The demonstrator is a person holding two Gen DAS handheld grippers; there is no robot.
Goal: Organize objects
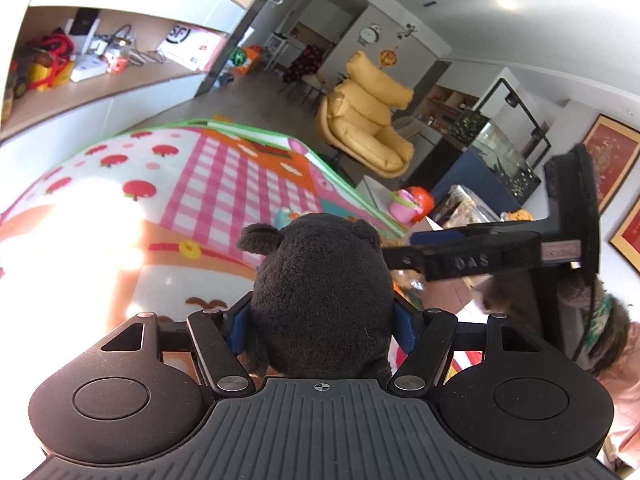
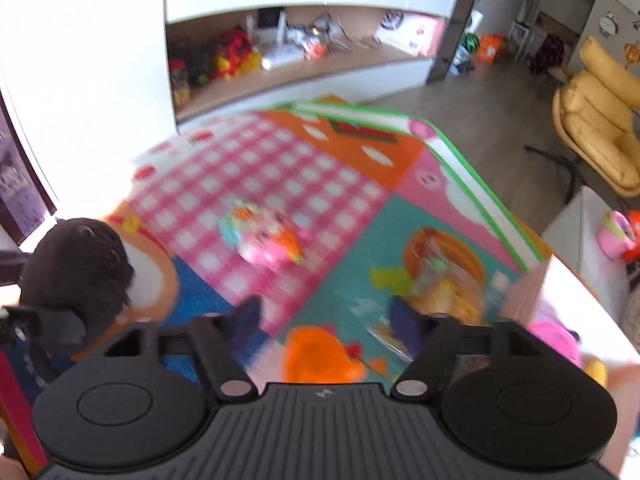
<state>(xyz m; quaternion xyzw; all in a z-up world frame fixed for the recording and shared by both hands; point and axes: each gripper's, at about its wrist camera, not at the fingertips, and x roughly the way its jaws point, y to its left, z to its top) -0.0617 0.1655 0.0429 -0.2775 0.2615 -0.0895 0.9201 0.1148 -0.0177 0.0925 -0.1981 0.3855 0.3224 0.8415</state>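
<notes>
We hold a black fuzzy plush bear [image 1: 324, 296] in the left gripper [image 1: 322, 326], above the colourful play mat [image 1: 224, 184].

On the dark bar of the right gripper, seen from the left wrist camera, we read the raised letters "DAS", and on a white parcel [image 1: 192, 46] on the shelf the round mark "SF". The bear shows us its back: round head, two small ears, short dark pile. The blue pads [image 1: 236, 330] of the left gripper press it from both sides. The right gripper [image 2: 326, 320] is tilted down over the mat, its fingers spread with nothing between them. A pink and white plastic toy [image 2: 266, 240] lies on the pink checked part, blurred. In the right wrist view the bear [image 2: 80, 272] is at the left edge.
</notes>
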